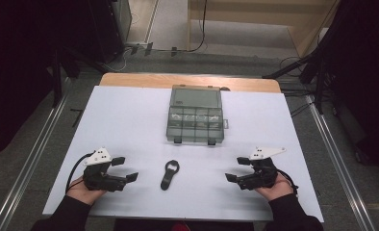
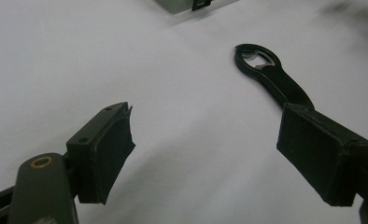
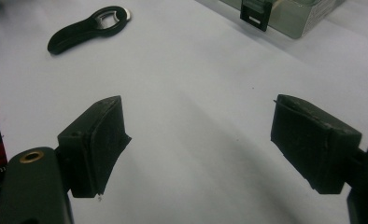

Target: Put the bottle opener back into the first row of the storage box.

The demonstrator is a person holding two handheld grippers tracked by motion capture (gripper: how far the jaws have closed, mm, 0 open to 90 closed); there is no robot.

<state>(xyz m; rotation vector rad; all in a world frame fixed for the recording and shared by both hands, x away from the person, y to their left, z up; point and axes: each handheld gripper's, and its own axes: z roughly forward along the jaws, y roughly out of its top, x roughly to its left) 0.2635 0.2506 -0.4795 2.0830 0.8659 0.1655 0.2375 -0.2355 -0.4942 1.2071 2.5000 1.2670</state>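
Nothing is picked up yet. The bottle opener [image 1: 169, 174] lies flat on the table [image 1: 130, 125], between the left gripper [image 1: 125, 169] and the right gripper [image 1: 236, 169], both with fingers released and empty. The compartment box [image 1: 195, 115] beyond sits closed, so the whole grasp remains.

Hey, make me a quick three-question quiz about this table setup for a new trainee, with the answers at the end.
1. True or false: the bottle opener lies between the left gripper and the right gripper.
2. The lid of the compartment box is: A) open, B) closed, C) missing.
3. What do either gripper's fingers hold?

Key
1. True; it rests on the white table cover, apart from both.
2. A; the lid stands up at the far side.
3. Nothing; both stand open with only table between the fingers.
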